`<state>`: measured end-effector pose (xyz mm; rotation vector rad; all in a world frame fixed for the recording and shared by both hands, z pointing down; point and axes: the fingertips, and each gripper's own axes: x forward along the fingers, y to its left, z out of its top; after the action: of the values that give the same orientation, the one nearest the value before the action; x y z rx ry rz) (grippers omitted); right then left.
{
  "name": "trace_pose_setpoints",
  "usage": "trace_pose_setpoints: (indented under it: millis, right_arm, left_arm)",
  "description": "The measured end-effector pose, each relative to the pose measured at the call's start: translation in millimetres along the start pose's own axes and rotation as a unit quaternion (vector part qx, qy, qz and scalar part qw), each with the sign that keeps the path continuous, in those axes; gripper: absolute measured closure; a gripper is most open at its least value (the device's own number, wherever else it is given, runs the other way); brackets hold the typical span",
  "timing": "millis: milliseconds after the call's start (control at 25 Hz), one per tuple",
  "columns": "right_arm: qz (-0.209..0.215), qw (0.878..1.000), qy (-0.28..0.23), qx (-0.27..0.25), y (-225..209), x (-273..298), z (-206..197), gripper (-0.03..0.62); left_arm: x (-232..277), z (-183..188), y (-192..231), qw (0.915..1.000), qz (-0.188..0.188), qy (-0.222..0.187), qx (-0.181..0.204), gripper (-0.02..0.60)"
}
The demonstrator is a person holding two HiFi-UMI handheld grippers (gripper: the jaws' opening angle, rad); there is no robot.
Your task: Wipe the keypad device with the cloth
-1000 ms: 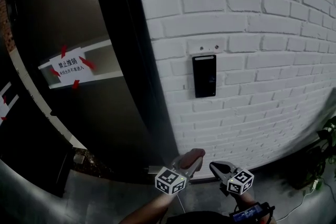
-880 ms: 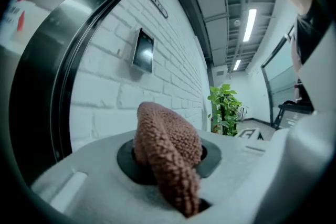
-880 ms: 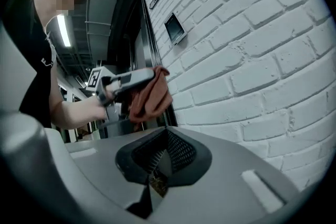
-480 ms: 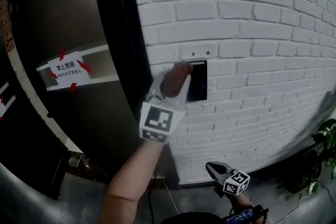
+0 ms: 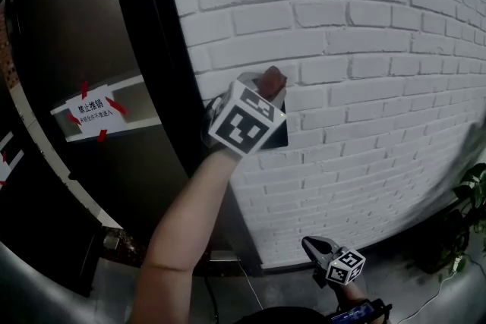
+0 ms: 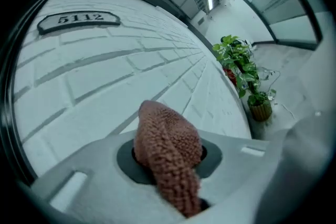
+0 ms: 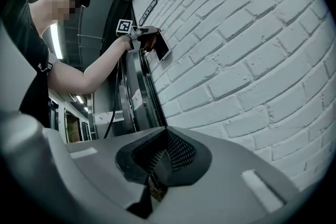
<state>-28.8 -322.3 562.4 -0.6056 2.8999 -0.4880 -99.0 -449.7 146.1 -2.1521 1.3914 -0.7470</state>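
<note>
Head view looks down the person's bare left arm [image 5: 182,231], which reaches up to a white brick wall [image 5: 380,49] just beside a black door frame [image 5: 144,49]. The left gripper [image 5: 263,86] is held against the bricks with its marker cube [image 5: 244,125] facing the camera, and a brownish-pink knitted cloth [image 5: 271,76] pokes out past its tips onto the wall. Left gripper view shows both jaws clamped tight on that cloth, which bulges up between them and hangs toward the lens. Beyond it the wall runs off to a number plate [image 6: 79,19] reading 5112 and two potted plants [image 6: 239,60] on the floor. Right gripper view, looking up along the wall from low down, shows the keypad device [image 7: 163,47] as a dark panel mounted on the brick. The cloth is pressed against its upper part, and the rest of the panel shows below the gripper. The right gripper [image 5: 311,243] hangs low near the foot of the wall, well apart from the device. Its own view shows its ribbed dark pads [image 7: 178,152] drawn together with nothing between them. On the door to the left, a white notice [image 5: 93,110] is fixed with strips of red tape.
</note>
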Motion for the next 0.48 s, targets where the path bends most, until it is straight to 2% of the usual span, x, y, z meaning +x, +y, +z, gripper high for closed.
trace_pose_setpoints:
  millis: [80, 120, 160, 200, 240, 280, 320, 480]
  right_arm:
    - [0.006, 1.000, 0.004, 0.005, 3.5, 1.0, -4.6, 0.592]
    - [0.008, 1.000, 0.005, 0.007, 5.1, 1.6, -6.7, 0.592]
    - [0.009, 1.000, 0.005, 0.009, 6.4, 2.2, -8.2, 0.592]
    - [0.010, 1.000, 0.005, 0.011, 7.3, 2.7, -9.3, 0.592]
    - [0.011, 1.000, 0.006, 0.012, 7.9, 3.1, -10.4, 0.592]
    - [0.012, 1.000, 0.008, 0.013, 8.2, 3.4, -11.7, 0.592]
    - [0.013, 1.000, 0.010, 0.013, 8.3, 3.5, -13.2, 0.592]
    - [0.010, 1.000, 0.017, 0.020, 6.9, 0.0, -21.6, 0.592]
  left_arm:
    - [7.5, 6.2, -7.7, 0.9984, 0.029, 0.002, 0.049, 0.526]
    - [10.1, 6.8, -10.8, 0.9943, 0.057, 0.007, 0.090, 0.526]
    - [11.8, 5.9, -14.3, 0.9853, 0.091, 0.016, 0.143, 0.526]
    - [13.3, 3.5, -18.9, 0.9705, 0.127, 0.024, 0.204, 0.526]
    - [15.7, -0.9, -25.7, 0.9521, 0.155, 0.031, 0.262, 0.526]
    - [19.6, -7.9, -35.0, 0.9354, 0.168, 0.037, 0.309, 0.526]
    - [24.6, -17.8, -46.2, 0.9246, 0.168, 0.041, 0.340, 0.525]
    - [40.4, -63.1, -89.4, 0.9069, 0.140, 0.030, 0.396, 0.525]
